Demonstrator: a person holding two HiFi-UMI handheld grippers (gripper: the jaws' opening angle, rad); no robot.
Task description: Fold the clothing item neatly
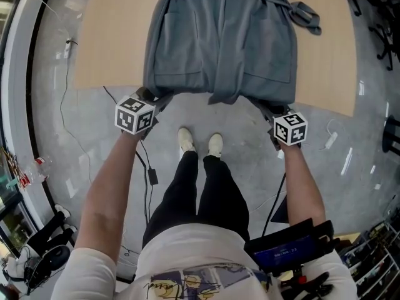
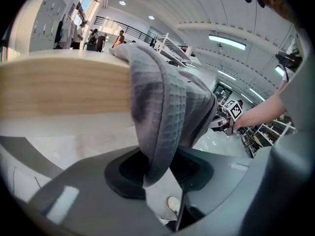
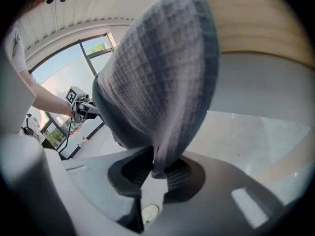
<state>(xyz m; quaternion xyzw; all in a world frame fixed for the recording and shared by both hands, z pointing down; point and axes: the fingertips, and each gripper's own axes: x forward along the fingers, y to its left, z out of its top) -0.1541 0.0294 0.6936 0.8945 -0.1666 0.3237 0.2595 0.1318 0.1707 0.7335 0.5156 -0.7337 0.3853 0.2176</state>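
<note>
A grey waffle-weave robe [image 1: 219, 36] with a tied belt and two pockets lies flat on the light wooden table [image 1: 112, 42], its hem hanging over the near edge. My left gripper [image 1: 153, 99] is at the hem's left corner and my right gripper [image 1: 270, 114] at its right corner. In the left gripper view the robe [image 2: 167, 102] drapes down off the table edge into my left gripper [image 2: 160, 173], whose jaws pinch the hem. The right gripper view shows the robe [image 3: 162, 82] bunched down into my right gripper [image 3: 157, 171], shut on the hem.
The person's legs and white shoes [image 1: 199, 144] stand on the grey floor just before the table. Cables [image 1: 150, 167] run across the floor at the left. Racks and shelving [image 2: 266, 132] stand at the sides of the room, and people [image 2: 93, 38] stand far off.
</note>
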